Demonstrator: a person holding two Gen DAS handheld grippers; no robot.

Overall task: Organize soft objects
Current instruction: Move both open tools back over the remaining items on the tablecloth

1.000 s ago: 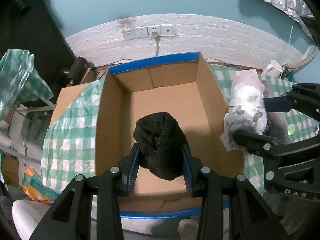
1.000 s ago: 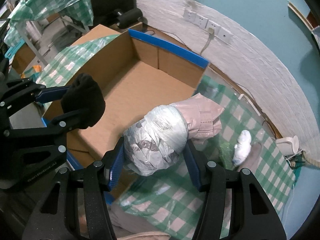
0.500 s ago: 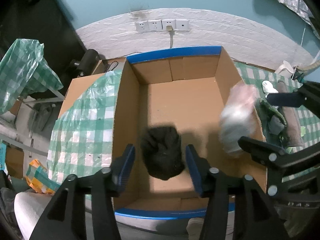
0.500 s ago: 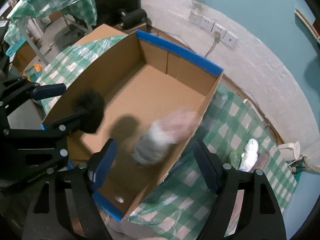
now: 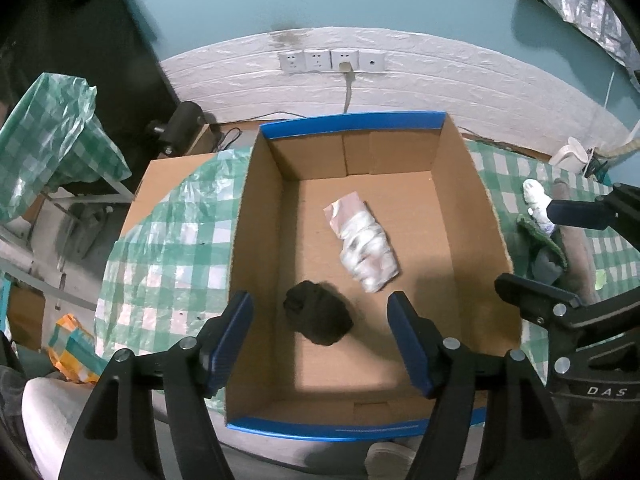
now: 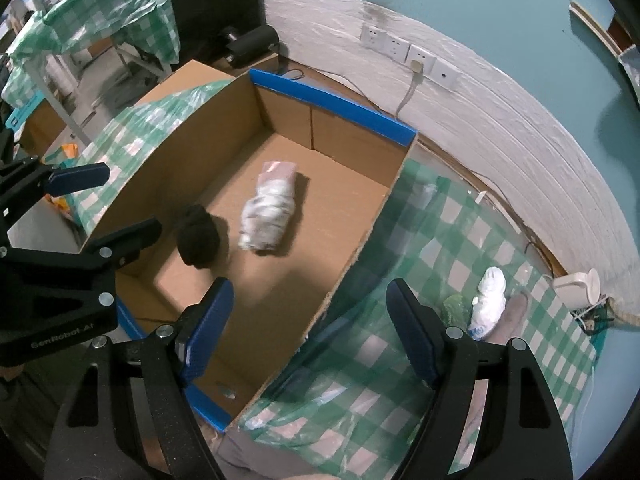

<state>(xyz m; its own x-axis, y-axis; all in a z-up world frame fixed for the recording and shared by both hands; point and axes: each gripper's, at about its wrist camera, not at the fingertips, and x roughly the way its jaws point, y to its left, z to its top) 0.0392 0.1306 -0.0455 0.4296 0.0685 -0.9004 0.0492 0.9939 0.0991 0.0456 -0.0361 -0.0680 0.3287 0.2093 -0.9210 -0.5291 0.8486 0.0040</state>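
Note:
An open cardboard box [image 5: 492, 236] with blue-taped rims stands on a green checked tablecloth. On its floor lie a black sock ball [image 5: 318, 318] and a white and pink rolled bundle [image 5: 366, 242]; both also show in the right wrist view, the black ball [image 6: 199, 236] and the bundle [image 6: 269, 212]. My left gripper [image 5: 320, 340] is open and empty above the box's near end. My right gripper [image 6: 310, 330] is open and empty above the box's right wall. A white rolled sock [image 6: 489, 298] and a green cloth [image 5: 540, 236] lie on the table right of the box.
A white wall strip with sockets [image 5: 332, 60] runs behind the table. A white cup [image 6: 578, 282] stands at the far right edge. A second green-covered table [image 5: 52, 140] stands to the left. A grey cloth [image 5: 576, 252] lies by the green one.
Both grippers have opened and let go. The black sock ball and the white bundle dropped into the box and now lie on its floor. Both grippers have risen.

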